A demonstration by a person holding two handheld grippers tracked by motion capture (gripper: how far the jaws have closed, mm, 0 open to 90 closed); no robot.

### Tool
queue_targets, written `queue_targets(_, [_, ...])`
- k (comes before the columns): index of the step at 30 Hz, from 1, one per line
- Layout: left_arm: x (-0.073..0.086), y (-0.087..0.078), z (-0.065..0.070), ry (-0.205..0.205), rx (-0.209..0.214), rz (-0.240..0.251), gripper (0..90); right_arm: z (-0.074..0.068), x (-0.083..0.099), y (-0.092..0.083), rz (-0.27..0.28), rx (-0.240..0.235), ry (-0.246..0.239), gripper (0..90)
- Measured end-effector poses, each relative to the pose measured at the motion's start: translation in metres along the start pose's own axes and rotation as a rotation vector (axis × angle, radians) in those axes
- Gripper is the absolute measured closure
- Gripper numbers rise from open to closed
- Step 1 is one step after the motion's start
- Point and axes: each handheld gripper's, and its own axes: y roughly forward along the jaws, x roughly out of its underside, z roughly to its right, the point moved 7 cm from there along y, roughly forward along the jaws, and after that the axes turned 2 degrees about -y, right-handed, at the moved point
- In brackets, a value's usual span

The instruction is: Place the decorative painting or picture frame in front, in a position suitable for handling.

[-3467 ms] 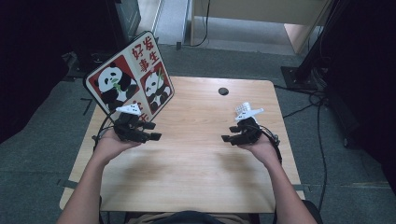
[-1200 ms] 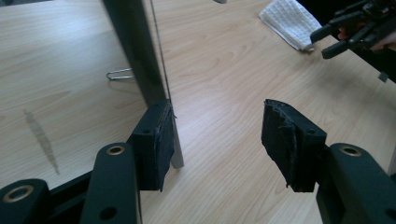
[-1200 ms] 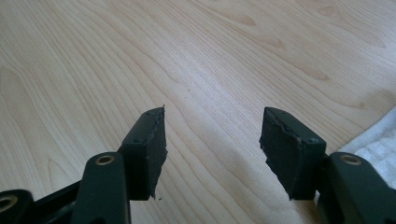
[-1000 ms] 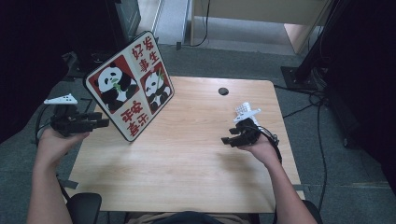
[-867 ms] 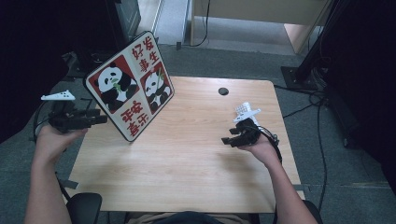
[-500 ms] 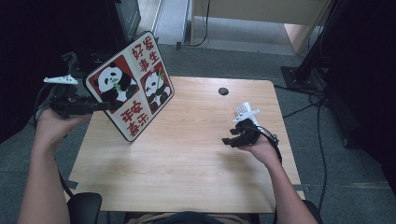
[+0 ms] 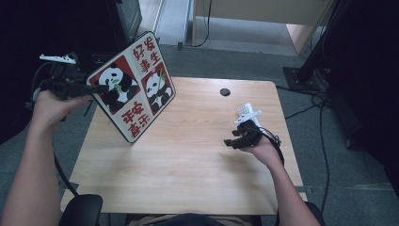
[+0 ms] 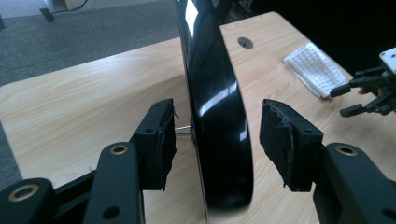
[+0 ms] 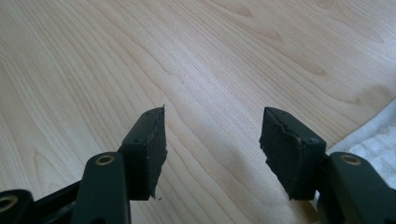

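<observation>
So the left gripper (image 7: 96, 88) is up at the table's 10 o'clock corner, straddling the edge of the panda board (image 7: 133, 84), which stands tilted on the table (image 7: 188, 179) with its picture face toward the middle. In the left gripper view the board's glossy black edge (image 8: 215, 112) runs right between the pads (image 8: 163, 140), but there's daylight on both sides. The jaws have just been closing in a little with the board between them, and they aren't pinching it yet.

If I were doing this: keep the board centred in the gap, push in a bit deeper so the pads land on flat face rather than the curved rim, then squeeze. It looks slick, so I'd guess a shallow grip slips. Also it's balanced on its lower edge, so a bump before the clamp lands could tip it.

Moving right: a small dark cable hole (image 7: 225, 92) sits at about 12 o'clock, well clear of everything. At 3 o'clock the right gripper (image 7: 234, 141) sits low over the wood, jaws apart and holding nothing, with a white cloth (image 8: 315, 69) just beside it. Nothing's between the board and the open middle of the table.
</observation>
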Motion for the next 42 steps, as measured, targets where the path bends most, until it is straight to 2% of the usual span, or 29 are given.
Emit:
queue_targets(1, [-0.006,0.000,0.002,0.015,-0.009,-0.016,45.6,0.000,0.000,0.000,0.001,0.000,0.004,40.9])
queue_targets(2, [-0.006,0.000,0.002,0.015,-0.009,-0.016,45.7,0.000,0.000,0.000,0.001,0.000,0.004,40.9])
queue_targets(7, [-0.027,0.003,0.003,0.023,-0.007,-0.020,45.4,0.002,0.000,-0.001,0.005,0.007,0.000,41.0])
queue_targets(8, [-0.030,0.004,0.003,0.026,-0.006,-0.024,45.4,0.002,0.000,-0.001,0.005,0.007,0.000,41.0])
queue_targets(9, [-0.038,0.009,0.000,0.045,-0.024,-0.042,44.7,0.000,-0.001,-0.001,0.007,0.004,0.004,40.9])
queue_targets(12, [-0.043,0.011,0.000,0.047,-0.016,-0.051,45.6,-0.001,-0.001,-0.001,0.007,0.003,-0.001,40.9])
queue_targets(13, [-0.049,0.015,0.000,0.055,-0.021,-0.068,45.7,-0.001,-0.001,0.000,0.001,0.003,-0.004,40.9])
queue_targets(15, [-0.056,0.017,-0.002,0.060,-0.029,-0.073,46.3,-0.001,0.000,0.000,-0.004,0.004,-0.006,41.0])
queue_targets(20, [-0.066,0.019,-0.005,0.048,-0.028,-0.074,46.0,0.000,-0.001,-0.001,0.005,0.005,-0.002,40.9])
queue_targets(26, [-0.074,0.025,-0.009,0.044,-0.013,-0.104,48.4,0.001,0.000,-0.002,0.005,0.006,0.003,40.9])
queue_targets(32, [-0.078,0.036,-0.010,0.033,-0.020,-0.137,50.0,0.000,-0.001,-0.002,0.008,-0.008,-0.005,41.0])
queue_targets(37, [-0.083,0.040,-0.012,0.017,-0.011,-0.166,55.9,-0.004,-0.004,-0.004,0.028,-0.011,-0.031,41.1])
queue_targets(42, [-0.085,0.044,-0.009,0.028,-0.004,-0.207,63.5,-0.003,-0.003,-0.004,0.023,-0.009,-0.029,41.2])
